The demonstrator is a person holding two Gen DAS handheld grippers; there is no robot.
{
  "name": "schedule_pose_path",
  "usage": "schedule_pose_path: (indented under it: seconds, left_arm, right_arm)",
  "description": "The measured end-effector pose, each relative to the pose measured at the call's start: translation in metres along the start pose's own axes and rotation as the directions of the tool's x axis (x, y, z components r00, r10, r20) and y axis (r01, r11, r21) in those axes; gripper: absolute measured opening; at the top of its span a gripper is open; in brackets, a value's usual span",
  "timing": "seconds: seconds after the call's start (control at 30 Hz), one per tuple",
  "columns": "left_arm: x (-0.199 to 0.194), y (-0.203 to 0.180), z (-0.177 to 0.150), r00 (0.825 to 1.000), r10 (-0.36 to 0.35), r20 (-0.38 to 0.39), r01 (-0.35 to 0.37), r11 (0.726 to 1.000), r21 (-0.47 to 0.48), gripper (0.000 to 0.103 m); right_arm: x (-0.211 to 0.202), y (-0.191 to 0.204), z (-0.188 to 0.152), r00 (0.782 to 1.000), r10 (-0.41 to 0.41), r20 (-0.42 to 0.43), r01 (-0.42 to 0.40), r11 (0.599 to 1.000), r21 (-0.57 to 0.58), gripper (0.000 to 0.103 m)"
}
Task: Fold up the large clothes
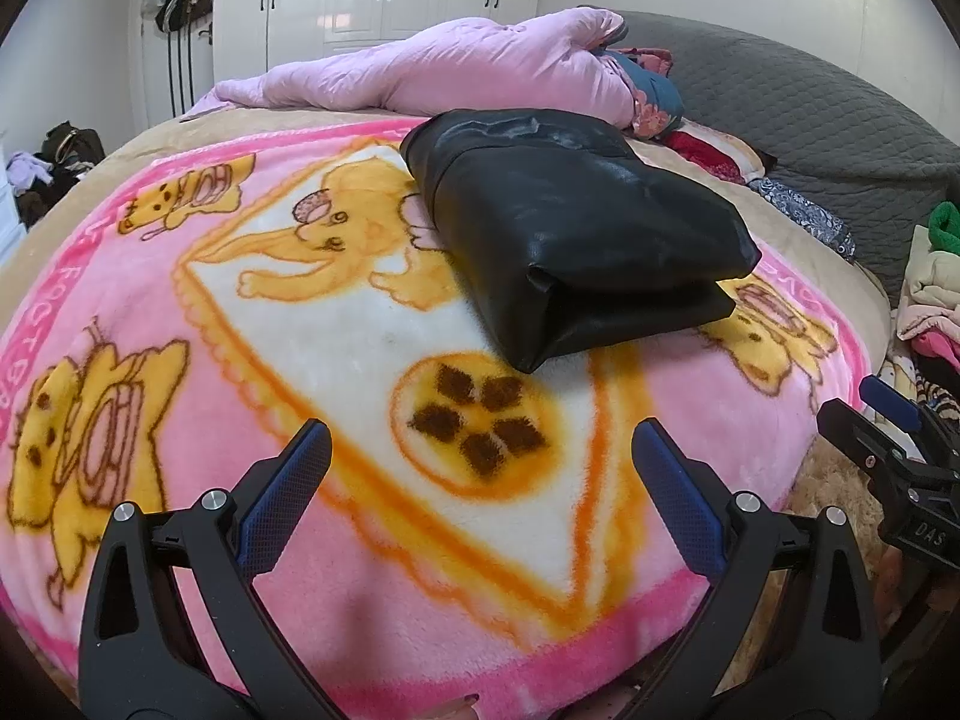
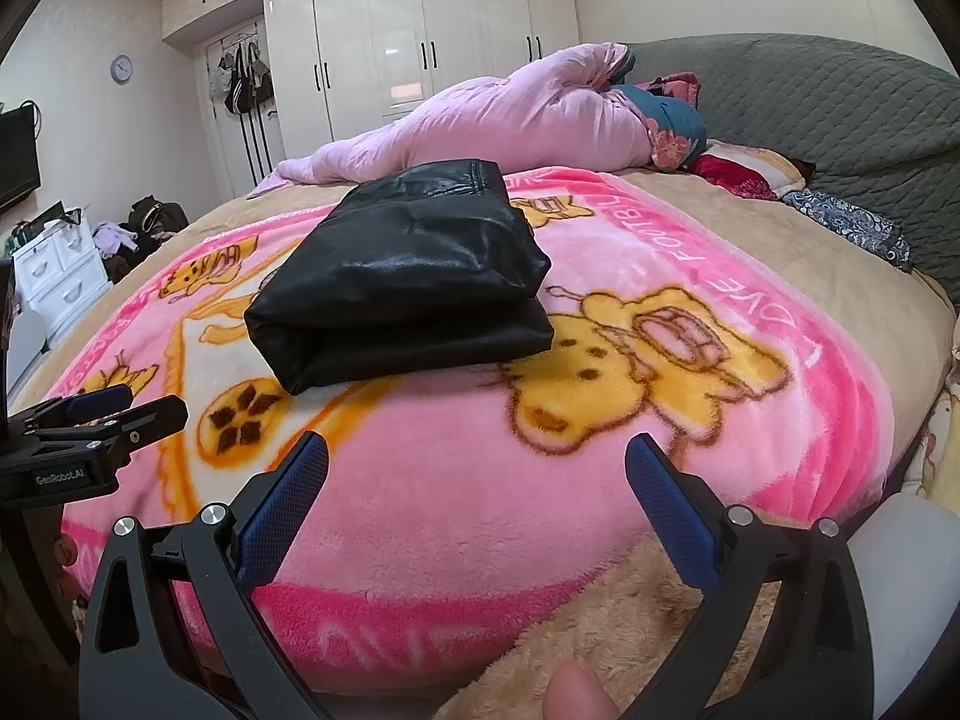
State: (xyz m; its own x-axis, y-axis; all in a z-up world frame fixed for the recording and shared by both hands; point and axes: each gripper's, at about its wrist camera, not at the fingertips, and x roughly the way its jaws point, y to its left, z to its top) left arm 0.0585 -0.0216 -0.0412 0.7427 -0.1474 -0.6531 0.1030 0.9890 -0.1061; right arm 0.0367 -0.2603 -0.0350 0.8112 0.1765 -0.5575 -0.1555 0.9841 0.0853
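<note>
A black leather garment [image 1: 576, 228] lies folded into a thick rectangle on the pink cartoon blanket [image 1: 300, 540]. It also shows in the right wrist view [image 2: 408, 270]. My left gripper [image 1: 480, 456] is open and empty, held above the blanket, well short of the garment. My right gripper [image 2: 477, 468] is open and empty, near the bed's front edge, also short of the garment. The right gripper shows at the far right of the left wrist view [image 1: 888, 438]. The left gripper shows at the left edge of the right wrist view [image 2: 102, 420].
A pink quilt [image 2: 510, 114] and pillows [image 2: 744, 171] lie at the back of the bed against a grey headboard [image 2: 828, 96]. A pile of clothes [image 1: 933, 288] sits at the right. White wardrobes [image 2: 420, 30] and a small white drawer unit [image 2: 57, 276] stand beyond.
</note>
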Motion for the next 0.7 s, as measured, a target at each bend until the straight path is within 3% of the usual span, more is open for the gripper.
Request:
schedule_pose_path:
  seconds: [0.7]
  left_arm:
    - [-0.0009,0.0003,-0.0002,1.000,0.003,0.001,-0.003,1.000,0.003,0.094]
  right_arm:
    - [0.0002,-0.0003,0.0006,1.000,-0.010,0.001,0.010,1.000,0.005,0.099]
